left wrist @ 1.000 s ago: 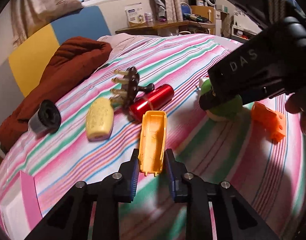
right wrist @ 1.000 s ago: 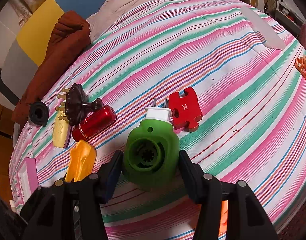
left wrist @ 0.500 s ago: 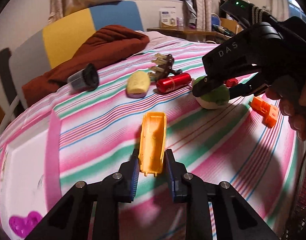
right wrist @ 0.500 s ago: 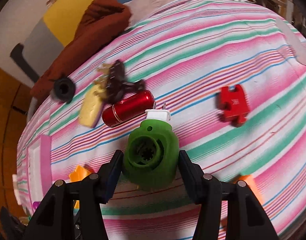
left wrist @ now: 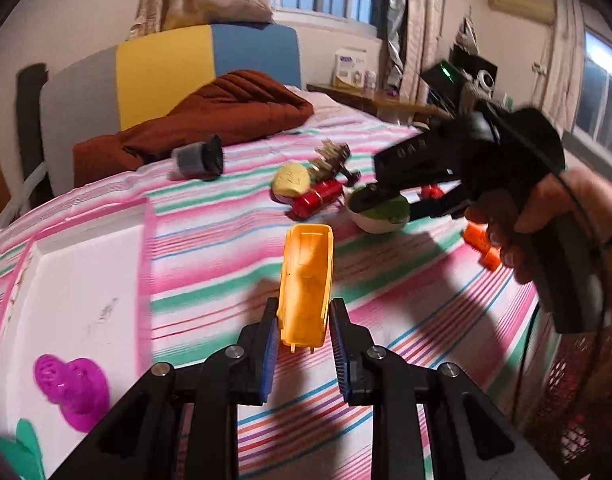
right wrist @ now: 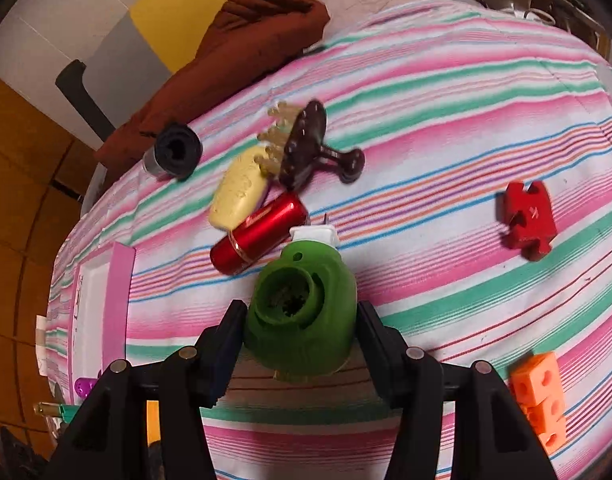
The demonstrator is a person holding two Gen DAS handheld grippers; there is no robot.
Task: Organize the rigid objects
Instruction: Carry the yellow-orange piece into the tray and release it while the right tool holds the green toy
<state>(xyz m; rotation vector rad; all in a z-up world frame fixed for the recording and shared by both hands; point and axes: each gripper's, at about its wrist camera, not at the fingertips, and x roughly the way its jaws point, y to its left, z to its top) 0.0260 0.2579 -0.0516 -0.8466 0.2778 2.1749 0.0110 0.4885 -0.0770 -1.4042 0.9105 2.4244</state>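
While the letters on the right tongs [left wrist: 390, 200] body are now too blurred to read, a pale mark shows on the red puzzle piece [right wrist: 526, 216]. Left tongs [left wrist: 303, 344] are clamped on the yellow scoop [left wrist: 306, 280], held above the striped bed [left wrist: 386, 312] beside the white tray [left wrist: 85, 272], which fills more of the view than a second ago. Right tongs grip the green toy [right wrist: 301, 316], with the red cylinder [right wrist: 259, 238] closer than before.

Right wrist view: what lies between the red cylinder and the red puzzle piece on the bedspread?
Only bare striped bedspread lies between the red cylinder and the red puzzle piece, shown in the right wrist view.
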